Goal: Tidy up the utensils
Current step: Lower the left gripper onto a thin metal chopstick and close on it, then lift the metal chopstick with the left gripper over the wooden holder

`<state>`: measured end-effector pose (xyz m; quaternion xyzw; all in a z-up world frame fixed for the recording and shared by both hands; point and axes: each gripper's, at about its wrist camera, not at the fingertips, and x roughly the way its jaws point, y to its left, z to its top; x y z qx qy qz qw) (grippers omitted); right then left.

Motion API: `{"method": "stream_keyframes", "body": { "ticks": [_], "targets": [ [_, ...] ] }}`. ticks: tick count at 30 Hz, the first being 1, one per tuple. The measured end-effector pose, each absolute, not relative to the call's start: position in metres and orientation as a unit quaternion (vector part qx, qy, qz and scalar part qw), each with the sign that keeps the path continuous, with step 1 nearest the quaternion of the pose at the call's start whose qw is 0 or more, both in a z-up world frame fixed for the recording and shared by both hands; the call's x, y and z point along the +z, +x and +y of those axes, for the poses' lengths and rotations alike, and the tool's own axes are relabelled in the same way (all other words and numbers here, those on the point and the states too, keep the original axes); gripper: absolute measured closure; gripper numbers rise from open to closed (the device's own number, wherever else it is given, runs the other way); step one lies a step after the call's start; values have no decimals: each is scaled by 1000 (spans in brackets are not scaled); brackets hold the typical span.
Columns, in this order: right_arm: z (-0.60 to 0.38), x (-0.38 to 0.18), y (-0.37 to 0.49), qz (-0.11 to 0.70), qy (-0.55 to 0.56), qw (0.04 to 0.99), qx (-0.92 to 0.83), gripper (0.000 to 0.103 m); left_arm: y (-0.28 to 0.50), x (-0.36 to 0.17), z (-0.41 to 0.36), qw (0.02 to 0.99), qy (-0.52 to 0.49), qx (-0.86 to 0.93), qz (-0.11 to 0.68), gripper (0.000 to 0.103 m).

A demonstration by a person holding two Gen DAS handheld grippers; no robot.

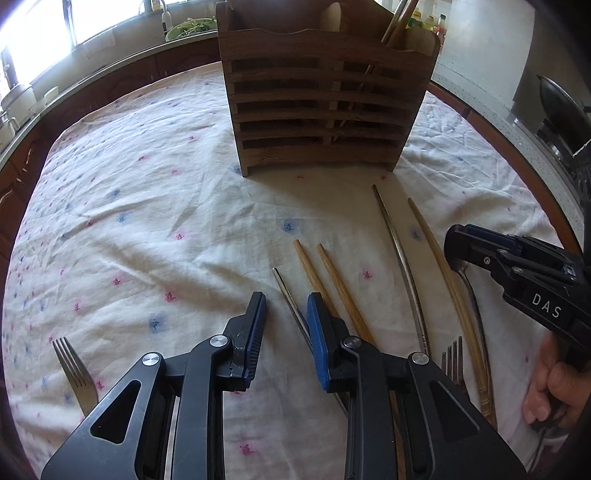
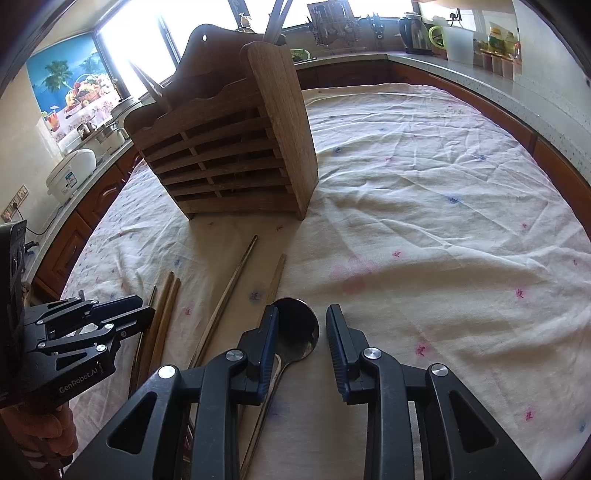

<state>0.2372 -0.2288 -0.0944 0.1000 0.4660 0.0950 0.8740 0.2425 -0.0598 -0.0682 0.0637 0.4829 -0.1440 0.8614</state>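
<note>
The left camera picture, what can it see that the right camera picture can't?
Only the left view shows two forks: one alone by the left gripper, and another near the chopsticks. Only the right view shows the spoon's round bowl between the right gripper's open jaws, plus the rice cooker and kettle. Both show the wooden holder, the loose chopsticks and the flowered cloth.

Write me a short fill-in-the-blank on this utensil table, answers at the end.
1. The slatted holder is made of ____.
2. Alone at the left edge of the left wrist view lies a metal ____.
3. The right gripper hovers over the bowl of a ____.
4. The tablecloth is white with small pink and ____ marks.

Answers: wood; fork; spoon; blue
</note>
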Motion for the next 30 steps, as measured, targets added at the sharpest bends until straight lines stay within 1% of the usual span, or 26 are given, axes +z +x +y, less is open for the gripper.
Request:
{"method": "stream_keyframes", "body": {
  "ticks": [2,3,4,5,7,9,10,11,18,25,28,29,30],
  "targets": [
    [-227,-94,238,467,94,874,94,77,244,-68,-60,863,68,-146,479,81],
    [-225,-94,239,467,88,875,94,80,243,-69,-63,865,77,-145,475,82],
    [-224,-94,240,467,83,875,94,87,243,-69,-65,866,85,-145,471,87],
    [-222,-94,240,468,80,875,97,90,242,-69,-66,866,87,-148,469,93],
    [-221,-93,240,465,80,876,103,97,242,-69,-68,867,91,-145,468,96],
    [-222,-89,238,460,87,877,107,100,241,-67,-64,867,80,-147,469,99],
    [-223,-86,236,459,90,877,107,100,241,-65,-61,868,71,-148,468,102],
    [-225,-83,234,456,93,879,107,100,239,-63,-56,869,63,-150,467,103],
    [-239,-57,217,427,109,891,105,100,218,-47,-41,873,39,-169,456,103],
    [-243,-41,205,413,113,898,103,100,224,-61,-58,859,95,-154,478,102],
    [-244,-39,200,410,118,898,104,100,224,-64,-71,859,128,-161,470,101],
    [-244,-39,199,410,119,898,104,100,228,-69,-75,847,127,-171,486,102],
    [-245,-39,199,410,120,899,102,100,229,-68,-77,852,129,-174,477,102]
  ]
}}
